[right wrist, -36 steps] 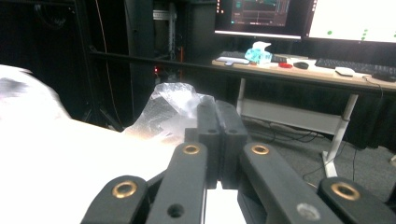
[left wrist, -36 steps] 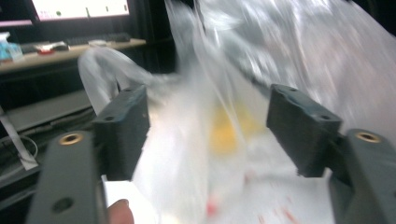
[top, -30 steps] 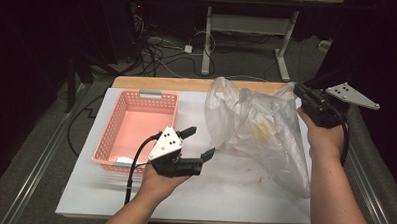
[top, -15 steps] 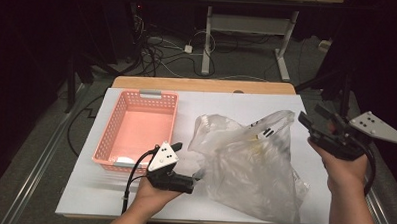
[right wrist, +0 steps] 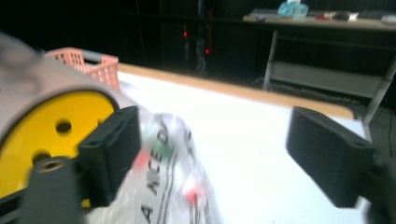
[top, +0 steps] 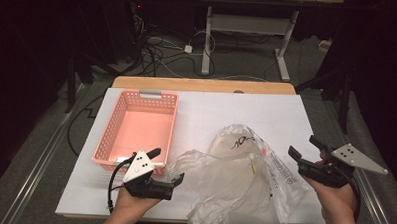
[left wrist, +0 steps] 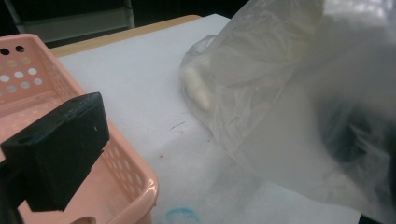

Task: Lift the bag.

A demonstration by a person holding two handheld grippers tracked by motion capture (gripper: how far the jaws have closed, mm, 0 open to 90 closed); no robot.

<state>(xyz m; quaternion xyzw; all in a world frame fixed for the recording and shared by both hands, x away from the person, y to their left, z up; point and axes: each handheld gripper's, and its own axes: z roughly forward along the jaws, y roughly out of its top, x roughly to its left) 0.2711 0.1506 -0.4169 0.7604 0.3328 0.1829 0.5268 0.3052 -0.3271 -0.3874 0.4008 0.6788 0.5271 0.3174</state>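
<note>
Crumpled plastic bag (top: 239,186) lies seemingly lengthwise toward the table's near edge (both hand-held grippers spread, empty).

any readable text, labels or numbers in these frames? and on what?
Black handwritten mark on the clear plastic bag, reads roughly "10", with a stroke after it; not certain.
Block of small print on the same bag, high view: too small to read.
Large printed letters on the bag in the right gripper view, about "A NICE D": blurred, cut off by a jaw, not reliable.
Pink basket: no text visible.
</note>
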